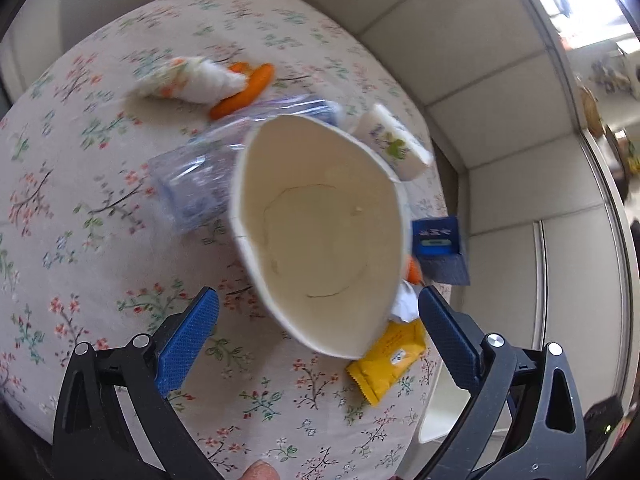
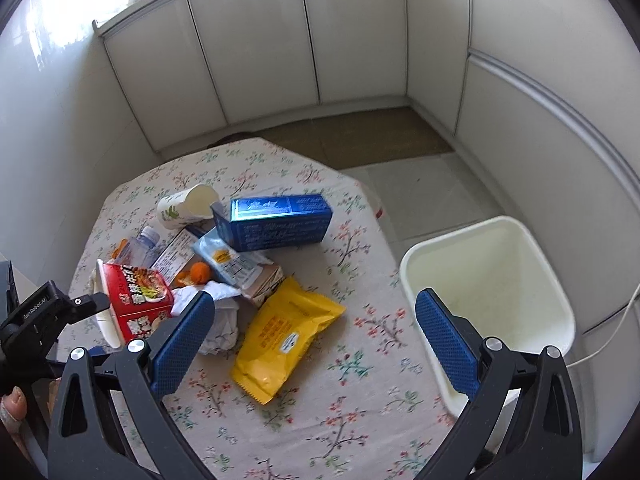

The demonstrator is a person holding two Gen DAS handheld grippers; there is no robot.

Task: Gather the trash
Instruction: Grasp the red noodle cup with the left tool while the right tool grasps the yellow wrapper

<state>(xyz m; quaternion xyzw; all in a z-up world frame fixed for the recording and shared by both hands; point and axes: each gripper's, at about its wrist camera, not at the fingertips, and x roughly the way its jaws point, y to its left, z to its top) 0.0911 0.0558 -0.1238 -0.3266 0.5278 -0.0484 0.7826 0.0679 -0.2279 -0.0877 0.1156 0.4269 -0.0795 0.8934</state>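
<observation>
Bin (image 2: pixel 486 280) just beside table edge (image 2: pixel 384 240), apart.

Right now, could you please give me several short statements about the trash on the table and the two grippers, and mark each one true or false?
1. The white bin holds the yellow packet. False: the yellow packet lies on the floral tablecloth, outside the bin.
2. The right gripper is open and holds nothing. True.
3. The blue carton stands upright. False: it lies on its side.
4. The noodle cup faces the left wrist camera with its open mouth, between the fingers of the left gripper. True.
5. The small paper cup lies on its side. True.
</observation>
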